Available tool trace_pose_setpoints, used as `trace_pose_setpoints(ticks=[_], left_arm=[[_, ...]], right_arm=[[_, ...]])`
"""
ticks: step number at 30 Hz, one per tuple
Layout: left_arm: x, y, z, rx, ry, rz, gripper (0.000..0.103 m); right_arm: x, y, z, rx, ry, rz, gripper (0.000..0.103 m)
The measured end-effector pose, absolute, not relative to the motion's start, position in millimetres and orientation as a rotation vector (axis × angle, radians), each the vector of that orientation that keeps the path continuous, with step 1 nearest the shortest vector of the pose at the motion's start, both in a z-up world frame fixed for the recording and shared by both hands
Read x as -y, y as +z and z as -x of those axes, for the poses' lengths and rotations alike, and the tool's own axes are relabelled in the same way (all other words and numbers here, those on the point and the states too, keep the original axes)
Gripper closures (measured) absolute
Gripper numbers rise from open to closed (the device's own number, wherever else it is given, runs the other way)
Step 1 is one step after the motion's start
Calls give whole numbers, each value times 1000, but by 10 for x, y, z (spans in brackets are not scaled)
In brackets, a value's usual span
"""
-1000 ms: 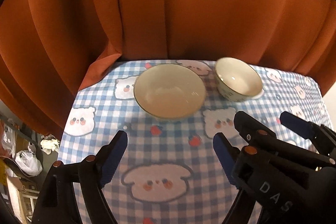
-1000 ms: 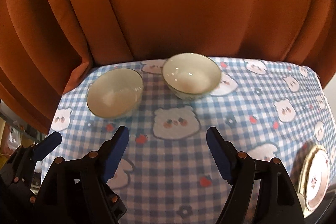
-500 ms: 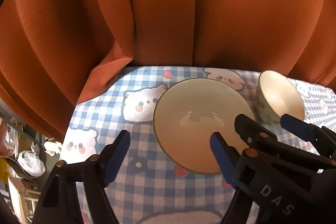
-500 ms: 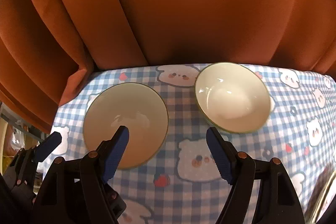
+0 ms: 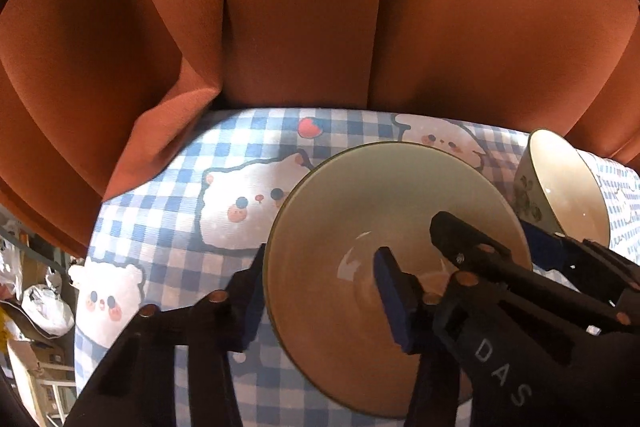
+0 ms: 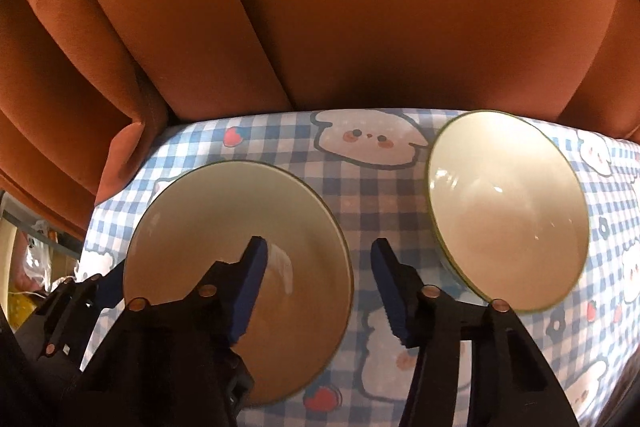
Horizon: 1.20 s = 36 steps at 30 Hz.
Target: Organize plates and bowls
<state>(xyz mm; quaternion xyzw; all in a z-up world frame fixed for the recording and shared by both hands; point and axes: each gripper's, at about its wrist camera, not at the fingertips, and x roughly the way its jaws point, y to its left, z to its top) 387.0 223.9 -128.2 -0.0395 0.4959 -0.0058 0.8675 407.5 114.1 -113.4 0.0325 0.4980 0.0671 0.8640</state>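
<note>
Between my left gripper (image 5: 320, 291)'s spread fingers sits the near rim of the wide bowl (image 5: 384, 227), one pad outside, one over the hollow, nothing clamped; my right gripper (image 6: 320, 287) straddles the same bowl's far rim, equally released. Right of my right fingers stands the deeper bowl (image 6: 504, 203), apart on the bear-print tablecloth (image 6: 360, 187). Nothing looks stacked yet, so nesting remains; only "DAS" reads, on my right gripper's body.
</note>
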Motion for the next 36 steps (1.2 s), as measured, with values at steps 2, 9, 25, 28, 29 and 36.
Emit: trace_pose_setpoints(ticks=[2, 9, 25, 28, 29, 36], left_arm=[[-2249, -1317, -3913, -1055, -11, 93, 62], [-2237, -1329, -3941, -1060, 0, 97, 68], [-2135, -993, -3565, -1045, -9, 103, 68], [-2088, -921, -3413, -1043, -15, 101, 68], [-2069, -895, -3347, -1044, -18, 101, 68], [-1933, -727, -2946, -1036, -44, 93, 68]], right_arm=[[-1162, -1151, -4122, -1054, 144, -74, 63], [-1206, -1183, -4178, -1077, 139, -58, 73], [-1102, -937, -3847, -1074, 134, -60, 73], [-1050, -860, -3689, -1071, 124, -72, 73], [-1034, -840, -3641, -1072, 123, -76, 73], [-886, -655, -3227, -1068, 101, -81, 73]])
